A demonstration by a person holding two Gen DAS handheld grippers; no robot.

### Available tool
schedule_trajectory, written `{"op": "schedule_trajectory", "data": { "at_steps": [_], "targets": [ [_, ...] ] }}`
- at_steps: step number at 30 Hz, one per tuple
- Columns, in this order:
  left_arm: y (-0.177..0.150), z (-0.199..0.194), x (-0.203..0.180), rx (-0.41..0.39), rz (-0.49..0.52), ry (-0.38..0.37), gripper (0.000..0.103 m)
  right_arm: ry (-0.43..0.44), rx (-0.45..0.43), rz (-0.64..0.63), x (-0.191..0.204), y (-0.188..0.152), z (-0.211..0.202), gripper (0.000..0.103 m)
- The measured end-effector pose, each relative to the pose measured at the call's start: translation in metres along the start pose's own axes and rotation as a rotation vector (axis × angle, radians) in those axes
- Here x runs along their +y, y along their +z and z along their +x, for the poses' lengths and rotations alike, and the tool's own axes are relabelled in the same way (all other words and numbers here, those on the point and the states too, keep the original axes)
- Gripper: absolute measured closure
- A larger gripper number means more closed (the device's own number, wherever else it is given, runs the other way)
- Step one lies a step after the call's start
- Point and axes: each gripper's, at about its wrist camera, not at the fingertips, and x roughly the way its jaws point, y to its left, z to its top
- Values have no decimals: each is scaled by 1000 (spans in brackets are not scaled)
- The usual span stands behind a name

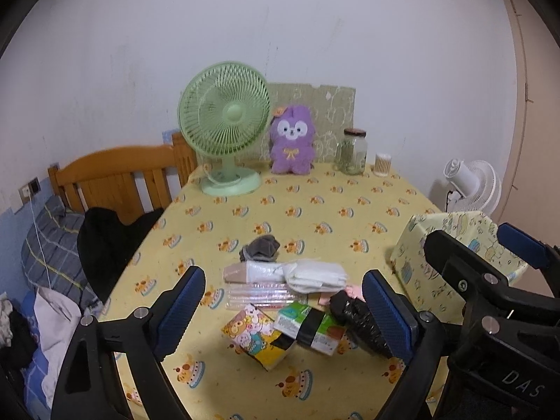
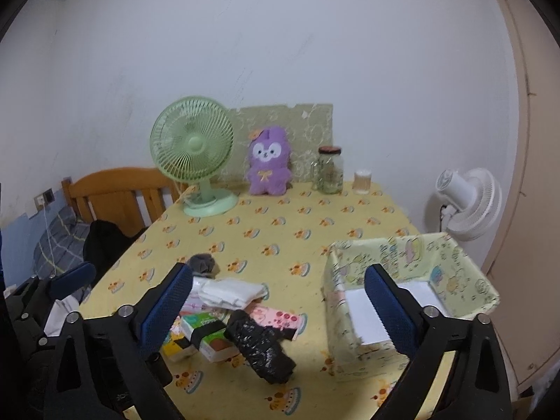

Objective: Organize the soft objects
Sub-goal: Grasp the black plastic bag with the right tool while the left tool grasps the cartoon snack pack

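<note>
A pile of soft items lies on the yellow tablecloth (image 1: pixel 315 210): a grey sock ball (image 1: pixel 259 247), a white folded cloth pack (image 1: pixel 316 275), a clear plastic pack (image 1: pixel 257 292), a cartoon tissue pack (image 1: pixel 252 332), a green tissue pack (image 1: pixel 308 327) and a black plastic bag (image 1: pixel 362 320). My left gripper (image 1: pixel 283 311) is open above the pile, empty. My right gripper (image 2: pixel 280 311) is open and empty, between the black bag (image 2: pixel 260 344) and a patterned fabric box (image 2: pixel 409 301), which stands open to the right. The right gripper also shows in the left wrist view (image 1: pixel 483 248).
At the table's back stand a green fan (image 1: pixel 224 129), a purple plush toy (image 1: pixel 291 140), a glass jar (image 1: pixel 353 152) and a cotton swab cup (image 1: pixel 382 164). A wooden bed headboard (image 1: pixel 115 175) and dark clothing (image 1: pixel 105 241) lie left. A white fan (image 2: pixel 469 203) stands right.
</note>
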Motion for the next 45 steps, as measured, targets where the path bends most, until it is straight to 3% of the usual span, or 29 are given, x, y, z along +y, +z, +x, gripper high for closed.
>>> {"op": "schedule_trajectory", "data": {
  "at_steps": [18,28,35,39,45],
  "targets": [
    [-33,43,10,134,-5,-25,15,67,105,-43,19,-30,52,13],
    [-54,69,8,213,-20,-38,15,80,214,-63,21,-53,86,24],
    [-62,79,7,229,-5,-7,15,87,291,-54,19,-67,107,27],
    [-65,87,7,249,-5,-1,15,78,319,-49,17,-72,115,33],
    [-68,100,11,277,-9,4,15,74,374,-44,15,-78,130,53]
  ]
}}
